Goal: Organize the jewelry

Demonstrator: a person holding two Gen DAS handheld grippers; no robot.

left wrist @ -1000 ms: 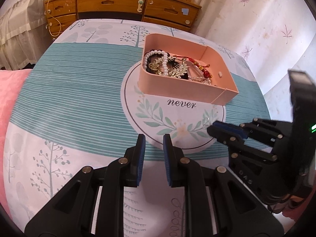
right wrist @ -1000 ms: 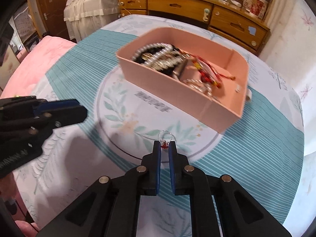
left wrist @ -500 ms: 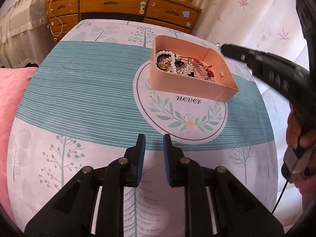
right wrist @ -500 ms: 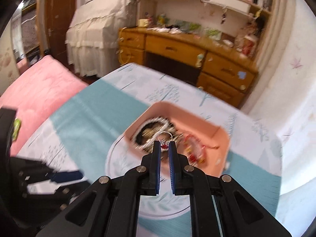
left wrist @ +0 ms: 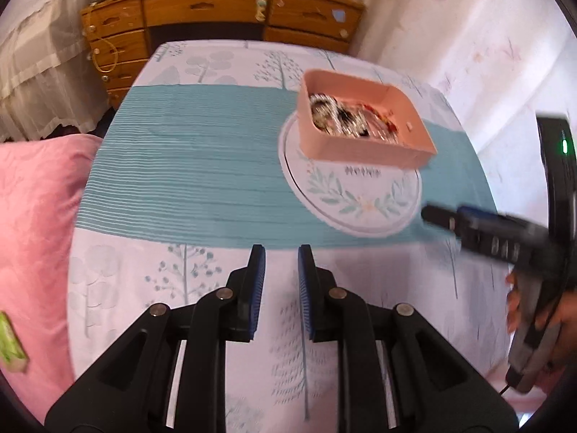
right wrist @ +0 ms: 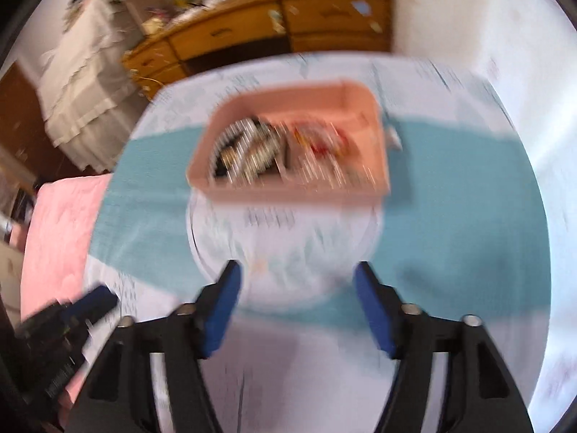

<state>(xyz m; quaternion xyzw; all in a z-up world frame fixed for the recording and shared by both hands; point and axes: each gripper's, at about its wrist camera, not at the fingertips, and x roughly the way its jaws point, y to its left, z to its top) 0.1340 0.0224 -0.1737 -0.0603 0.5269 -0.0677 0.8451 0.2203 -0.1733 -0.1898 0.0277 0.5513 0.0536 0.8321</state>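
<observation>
A pink open box (left wrist: 364, 122) holds a heap of jewelry (left wrist: 346, 119): pearls, gold and red pieces. It stands on the patterned tablecloth (left wrist: 187, 166), also in the blurred right wrist view (right wrist: 299, 144). My left gripper (left wrist: 281, 252) hovers near the table's front with a narrow empty gap between its pads. My right gripper (right wrist: 297, 270) is wide open and empty, in front of the box; it also shows at the right of the left wrist view (left wrist: 429, 213).
A wooden dresser (left wrist: 223, 11) stands behind the table. A pink cushion (left wrist: 36, 223) lies at the left. A white wall (left wrist: 468, 43) is close on the right. A white lace cover (right wrist: 86, 83) hangs at the far left.
My right gripper held a small ring earring over the box; it is now open, empty and drawn back. My left gripper has pulled back and left.
</observation>
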